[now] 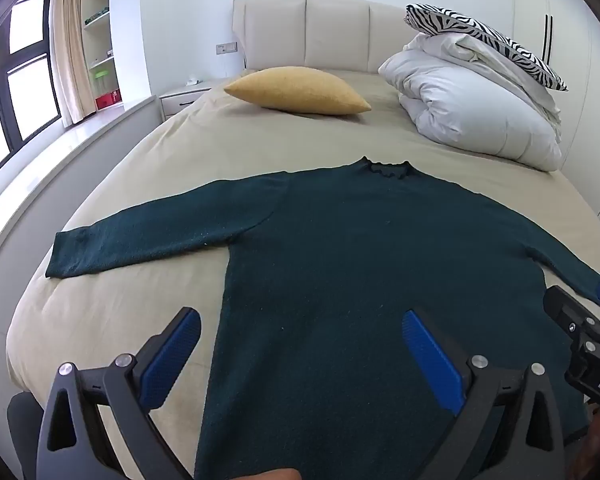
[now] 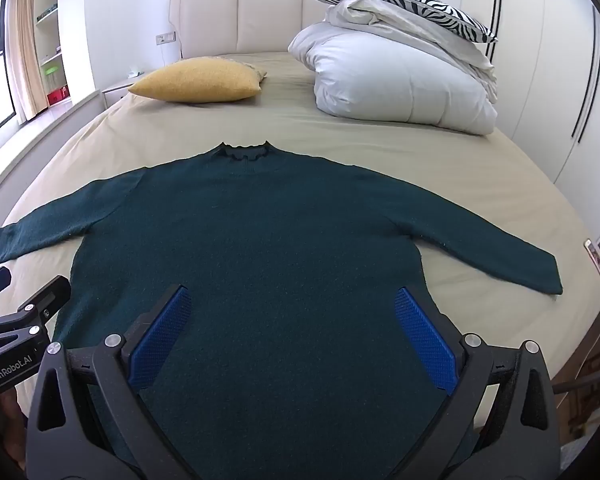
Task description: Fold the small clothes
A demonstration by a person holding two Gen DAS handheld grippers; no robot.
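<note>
Both tongs, left tongs [image 1: 300,344] and right tongs [image 2: 292,320], gape fully wide, holding nothing, above the hem of the dark green knitted sweater [image 2: 260,240] spread flat on the beige bed [image 2: 380,144], collar at 12 o'clock, sleeves toward 9 and 3.

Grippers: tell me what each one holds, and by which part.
Nothing. The left gripper and right gripper are both open above the sweater.

Dark green long-sleeved sweater [image 2: 260,240] flat on the bed [image 2: 380,144], sleeves outspread, frilled collar toward the headboard.
</note>
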